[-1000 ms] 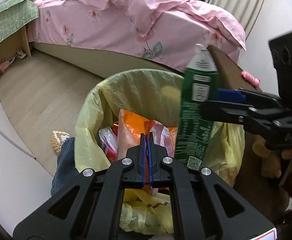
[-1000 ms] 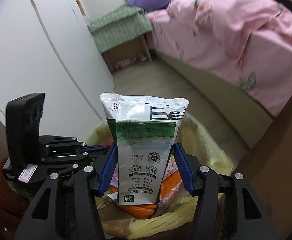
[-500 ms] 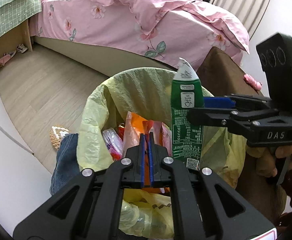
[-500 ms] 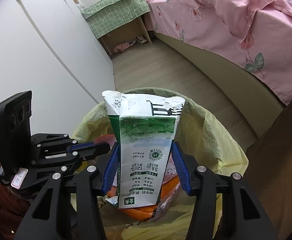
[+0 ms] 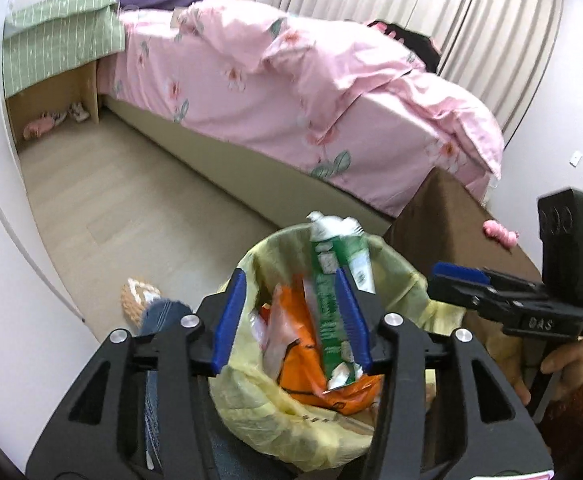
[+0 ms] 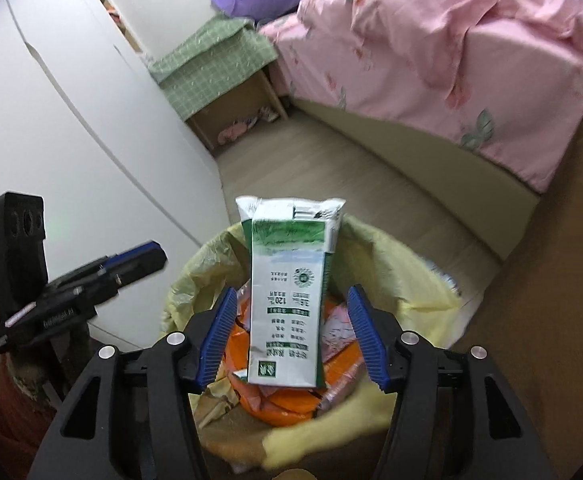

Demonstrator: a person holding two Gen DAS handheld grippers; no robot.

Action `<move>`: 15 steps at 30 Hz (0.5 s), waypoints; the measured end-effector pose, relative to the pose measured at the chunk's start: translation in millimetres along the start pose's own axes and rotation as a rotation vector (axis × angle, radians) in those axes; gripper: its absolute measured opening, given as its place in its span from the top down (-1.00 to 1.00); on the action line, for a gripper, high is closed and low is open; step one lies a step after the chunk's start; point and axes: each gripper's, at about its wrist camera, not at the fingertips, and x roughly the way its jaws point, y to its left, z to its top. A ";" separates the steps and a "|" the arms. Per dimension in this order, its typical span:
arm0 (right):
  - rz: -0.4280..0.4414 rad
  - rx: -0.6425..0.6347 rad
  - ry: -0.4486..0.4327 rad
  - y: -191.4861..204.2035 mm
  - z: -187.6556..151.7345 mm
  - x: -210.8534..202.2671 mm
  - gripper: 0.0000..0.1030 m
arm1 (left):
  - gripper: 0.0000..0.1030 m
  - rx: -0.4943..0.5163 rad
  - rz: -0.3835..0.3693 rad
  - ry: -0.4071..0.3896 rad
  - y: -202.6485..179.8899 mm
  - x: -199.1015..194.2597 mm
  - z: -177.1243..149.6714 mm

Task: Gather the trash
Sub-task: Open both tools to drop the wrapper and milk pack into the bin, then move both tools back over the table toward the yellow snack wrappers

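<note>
A green and white milk carton (image 6: 291, 292) stands upright in a bin lined with a yellow bag (image 6: 411, 276), on orange wrappers (image 6: 275, 400). My right gripper (image 6: 291, 336) is open, its blue pads either side of the carton and apart from it. In the left wrist view the carton (image 5: 331, 304) leans in the yellow bag (image 5: 259, 396) above an orange wrapper (image 5: 303, 364). My left gripper (image 5: 291, 320) is open above the bin. The right gripper shows at the right in the left wrist view (image 5: 451, 276).
A bed with a pink floral duvet (image 5: 291, 80) runs along the far side. A nightstand with a green cloth (image 5: 51, 48) stands at the left. A brown table (image 5: 451, 216) is beside the bin. White wardrobe doors (image 6: 51, 120) are on the left. The floor (image 5: 111, 200) is wood.
Both grippers opened. The right gripper let go of the carton, which now stands lower in the bin. The left gripper released the wrapper it was pinching and both drew back slightly.
</note>
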 end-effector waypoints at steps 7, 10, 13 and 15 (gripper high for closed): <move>-0.137 0.034 -0.146 -19.6 -42.9 -95.3 -0.06 | 0.08 0.103 -0.084 0.013 -61.3 0.6 -3.0; -0.216 0.041 -0.190 -28.0 -61.6 -126.9 -0.06 | 0.08 0.171 -0.143 0.045 -100.8 9.9 -12.4; -0.316 0.075 -0.228 -42.6 -89.4 -164.5 -0.07 | 0.07 0.241 -0.202 0.080 -140.5 18.7 -25.2; -0.379 0.116 -0.242 -56.8 -111.7 -190.8 -0.09 | 0.07 0.276 -0.244 0.114 -165.9 26.0 -34.8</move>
